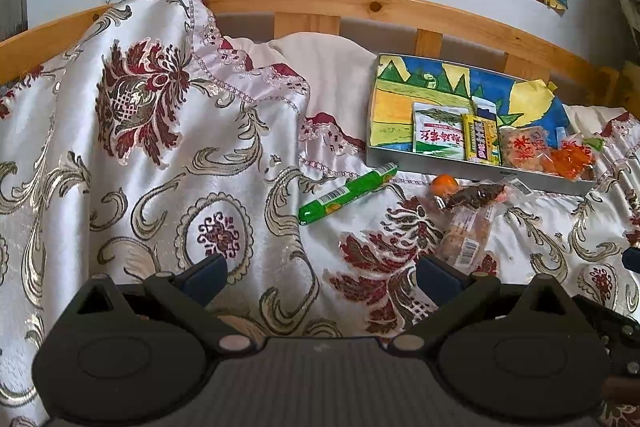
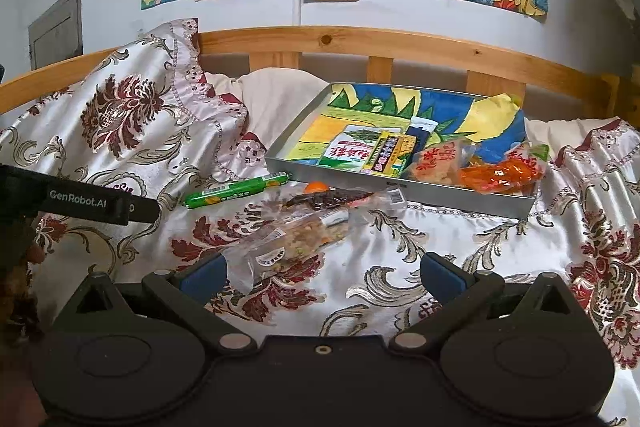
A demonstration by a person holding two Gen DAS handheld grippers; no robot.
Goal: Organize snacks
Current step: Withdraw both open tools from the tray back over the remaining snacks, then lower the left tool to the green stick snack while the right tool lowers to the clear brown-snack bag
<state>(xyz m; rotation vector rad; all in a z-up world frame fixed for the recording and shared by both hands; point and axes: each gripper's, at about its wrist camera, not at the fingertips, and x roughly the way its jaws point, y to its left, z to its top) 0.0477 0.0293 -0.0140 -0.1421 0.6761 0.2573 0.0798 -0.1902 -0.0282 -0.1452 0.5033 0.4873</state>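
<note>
left gripper (image 1: pixel 322 273) wide open, right gripper (image 2: pixel 323 273) likewise, empty

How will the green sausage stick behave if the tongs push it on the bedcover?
The green sausage stick is round, so it may roll. Its wrapper looks glossy, so it could slip. The satin bedcover is creased, so it may stop early.

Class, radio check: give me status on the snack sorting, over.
Left gripper and right gripper open, empty. Green stick, clear packets, orange sweet outside tray. Nothing in the way.
</note>
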